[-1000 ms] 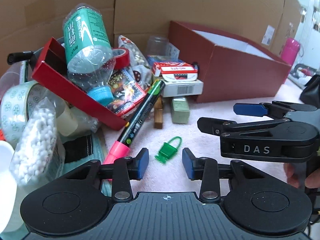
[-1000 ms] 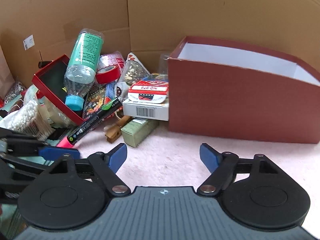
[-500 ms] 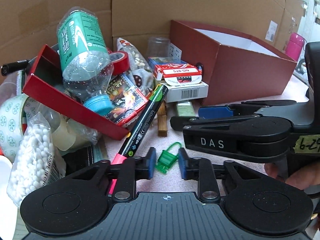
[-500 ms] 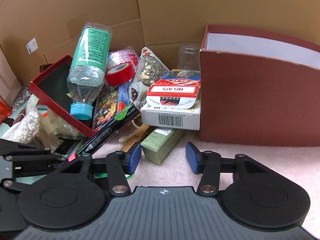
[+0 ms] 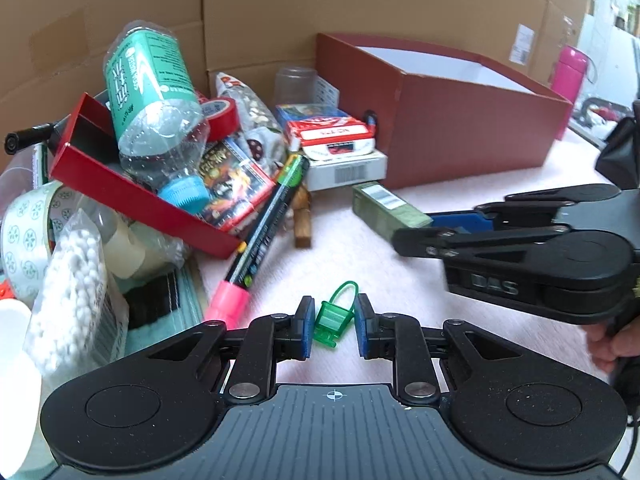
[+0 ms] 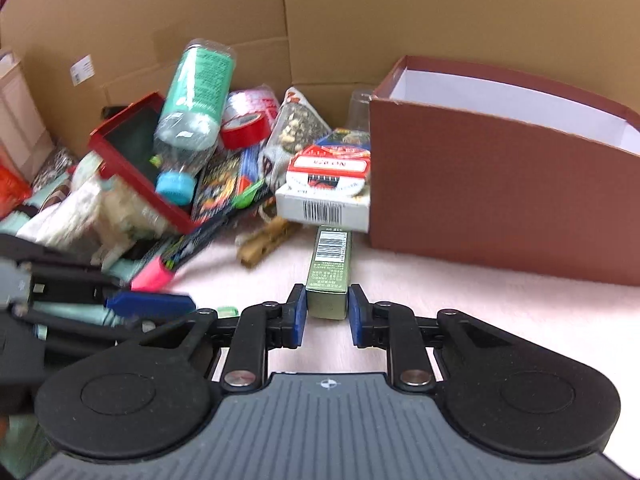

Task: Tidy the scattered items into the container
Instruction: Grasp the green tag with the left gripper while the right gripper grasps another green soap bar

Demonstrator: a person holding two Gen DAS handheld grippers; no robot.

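A small green plastic tag (image 5: 333, 320) lies on the pink tabletop, and my left gripper (image 5: 333, 328) is shut on it, a blue pad on each side. A slim olive-green box (image 6: 329, 276) lies lengthwise in front of the dark red container (image 6: 500, 208). My right gripper (image 6: 326, 314) has its jaws closing on the near end of this box, with both pads against its sides. In the left wrist view the right gripper (image 5: 416, 226) reaches in from the right onto the olive-green box (image 5: 384, 208), near the container (image 5: 460, 136), which is open-topped with a white inside.
A pile lies left of the container: a water bottle (image 5: 152, 112) in a red lid (image 5: 132, 200), a pink-capped marker (image 5: 264, 232), a wooden clothespin (image 5: 302, 220), stacked card boxes (image 5: 340, 152), red tape (image 5: 222, 120) and a bead bag (image 5: 72, 288). Cardboard walls (image 5: 280, 8) stand behind.
My left jaws have closed in on the green tag. My right gripper has moved forward to the olive-green box and its jaws have narrowed from wide apart onto it.
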